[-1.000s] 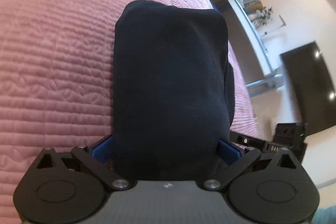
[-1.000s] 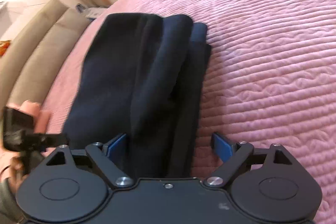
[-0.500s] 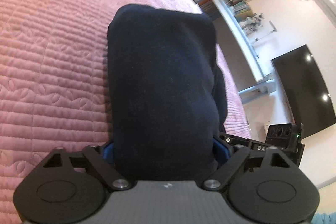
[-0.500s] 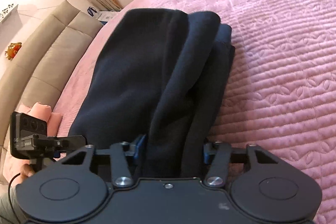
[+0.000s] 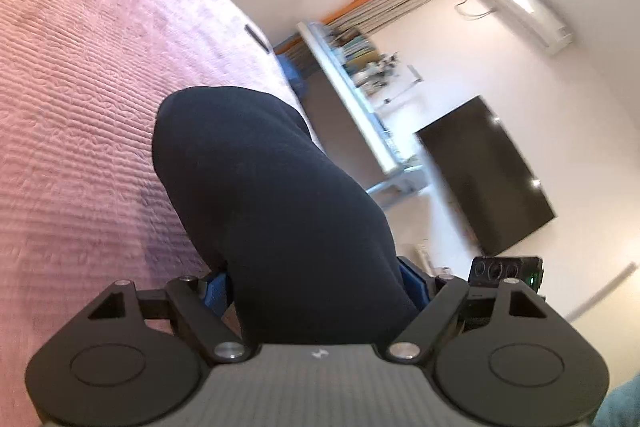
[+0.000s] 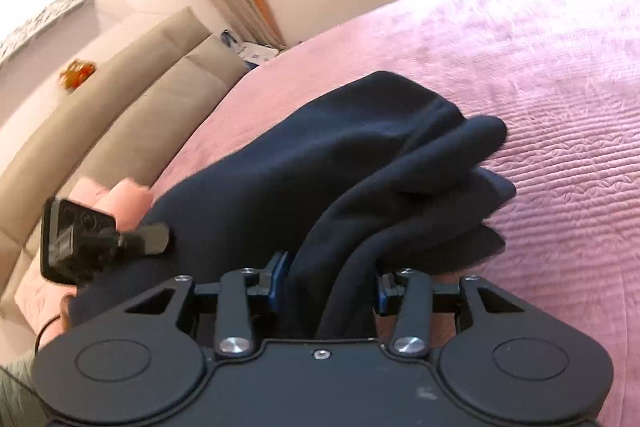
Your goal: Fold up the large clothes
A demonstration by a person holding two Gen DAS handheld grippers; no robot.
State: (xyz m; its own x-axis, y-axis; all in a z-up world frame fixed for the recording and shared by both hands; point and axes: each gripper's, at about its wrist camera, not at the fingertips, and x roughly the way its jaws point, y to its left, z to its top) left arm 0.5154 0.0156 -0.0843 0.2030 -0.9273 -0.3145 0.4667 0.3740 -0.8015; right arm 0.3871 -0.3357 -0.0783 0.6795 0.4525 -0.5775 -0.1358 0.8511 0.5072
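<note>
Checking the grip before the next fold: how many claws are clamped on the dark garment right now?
2. The left claw is shut on one near edge of the dark garment; the right claw is shut on its bunched layers, above the pink bedspread.

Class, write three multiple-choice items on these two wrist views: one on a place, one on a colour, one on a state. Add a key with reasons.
1. Where does the far end of the dark garment rest?
A. on the pink bedspread
B. on the sofa
C. on the floor

2. What colour is the garment?
A. red
B. navy
C. white

3. The right hand-held gripper is:
A. wide open
B. out of view
C. shut on the garment

Key: A, cloth lies on the quilt; B, fabric is dark navy; C, blue pads squeeze the folds.
</note>
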